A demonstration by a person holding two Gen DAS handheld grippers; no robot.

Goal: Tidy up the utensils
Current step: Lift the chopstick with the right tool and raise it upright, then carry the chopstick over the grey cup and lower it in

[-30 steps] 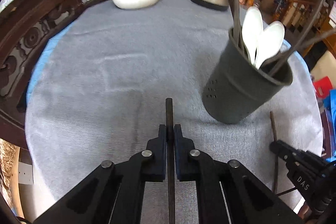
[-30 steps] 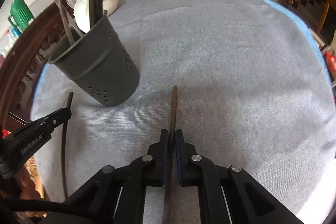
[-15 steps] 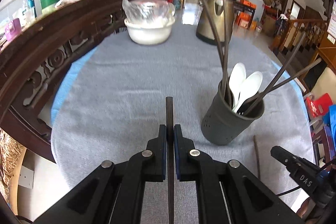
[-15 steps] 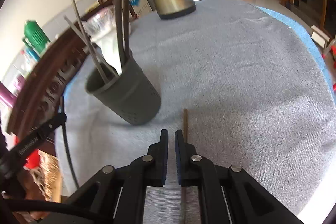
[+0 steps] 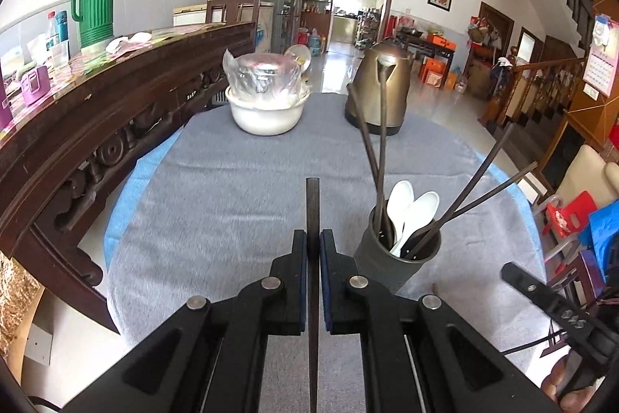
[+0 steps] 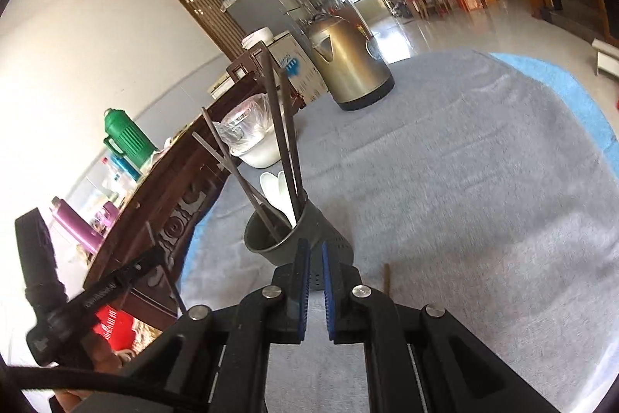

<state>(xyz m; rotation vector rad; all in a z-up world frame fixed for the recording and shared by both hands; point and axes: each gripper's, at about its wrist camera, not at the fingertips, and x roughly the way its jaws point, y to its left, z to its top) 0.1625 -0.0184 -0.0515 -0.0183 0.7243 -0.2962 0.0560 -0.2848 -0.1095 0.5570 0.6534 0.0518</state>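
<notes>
Grey cloth (image 5: 232, 204) is covering the round table. Left gripper (image 5: 313, 246) is clamping a dark, square-sectioned wooden chopstick (image 5: 312, 204) between its pads, tip jutting forward. Right gripper (image 6: 315, 260) is showing a thin gap with nothing visibly pinched; a brown chopstick (image 6: 385, 277) is lying on the cloth just beside it. Dark grey perforated holder cup (image 5: 390, 266) is standing near, holding dark chopsticks (image 5: 381, 149) and white plastic spoons (image 5: 414, 211). Brass-coloured kettle (image 5: 381, 91) and white bowl (image 5: 267, 111) are sitting farther back.

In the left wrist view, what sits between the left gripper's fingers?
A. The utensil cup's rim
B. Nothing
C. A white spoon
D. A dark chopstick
D: the left gripper is shut on a dark chopstick, which runs straight out past its fingers.
</notes>
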